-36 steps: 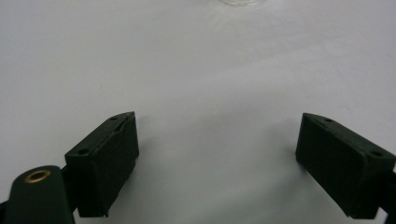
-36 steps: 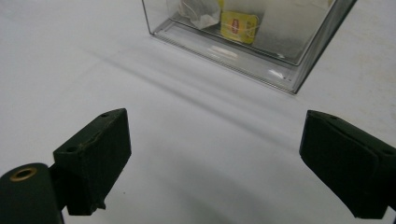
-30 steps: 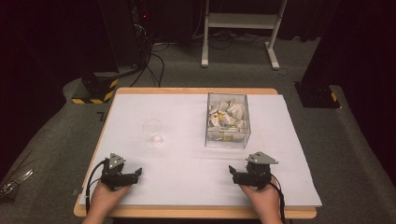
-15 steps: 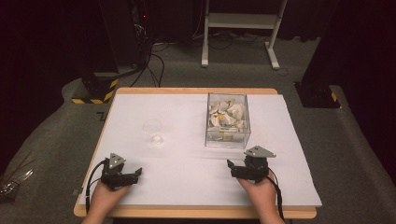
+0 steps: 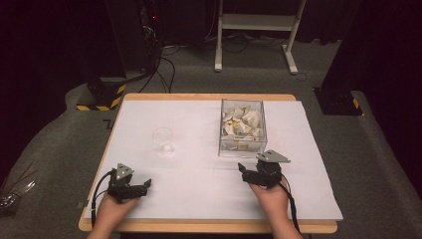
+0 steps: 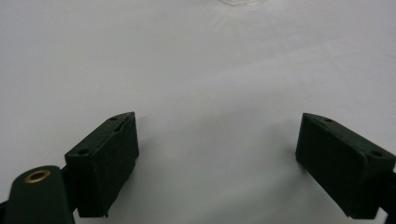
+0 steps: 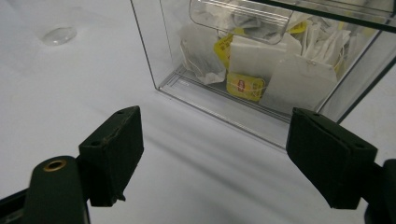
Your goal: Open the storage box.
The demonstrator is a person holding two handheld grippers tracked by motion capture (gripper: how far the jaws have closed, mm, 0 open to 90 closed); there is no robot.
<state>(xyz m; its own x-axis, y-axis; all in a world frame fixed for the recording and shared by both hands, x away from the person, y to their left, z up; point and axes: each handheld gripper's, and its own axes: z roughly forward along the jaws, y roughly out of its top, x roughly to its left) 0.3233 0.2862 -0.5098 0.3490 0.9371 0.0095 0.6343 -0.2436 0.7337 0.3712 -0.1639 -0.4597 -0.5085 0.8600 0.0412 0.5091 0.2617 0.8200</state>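
A clear plastic box [image 5: 242, 128] holding several tea bags [image 7: 245, 84] stands on the white table cover [image 5: 199, 174], right of centre. An empty clear glass [image 5: 163, 142] stands to its left. My right gripper [image 5: 242, 171] hovers just in front of the box, jaws open. They have just been closing a little, and nothing is between them. In the right gripper view the box wall [image 7: 154, 51] rises close ahead of the right gripper [image 7: 215, 114]. My left gripper [image 5: 146, 186] rests near the front left, open and empty. The left gripper [image 6: 217, 121] faces bare cover, with the glass base [image 6: 240, 2] at the top edge.
The wooden table edge [image 5: 209, 227] runs along the front. Behind the table on the grey floor are a white stand [image 5: 254, 30], cables [image 5: 164, 64] and a black-and-yellow striped base [image 5: 102, 97]. A dark block [image 5: 338, 99] sits at the back right.
My right gripper has moved forward toward the clear box and its jaws have narrowed slightly. The left gripper has stayed still.
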